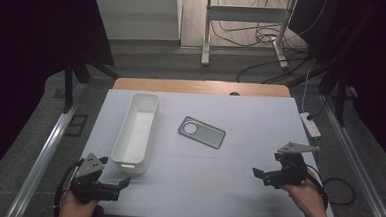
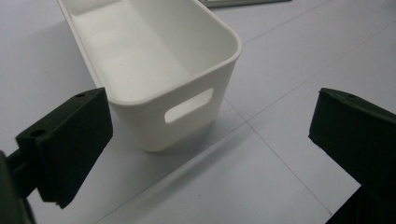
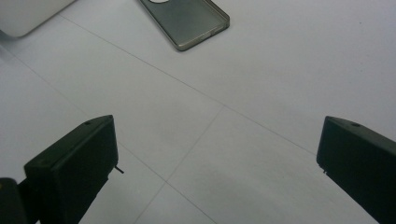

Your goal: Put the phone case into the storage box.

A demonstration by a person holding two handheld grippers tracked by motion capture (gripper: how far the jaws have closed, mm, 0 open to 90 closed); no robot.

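white power strip [image 1: 310,123] at table's [image 1: 256,192] right edge, cables [image 1: 265,37] on floor beyond

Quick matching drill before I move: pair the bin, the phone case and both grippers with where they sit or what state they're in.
1. white bin
2. phone case
3. left gripper
4. right gripper

a. open, at the table's right front
b. flat at the table's middle
c. empty, left of the case
d. open, facing the bin's handle end

Pairs: 1-c, 2-b, 3-d, 4-a
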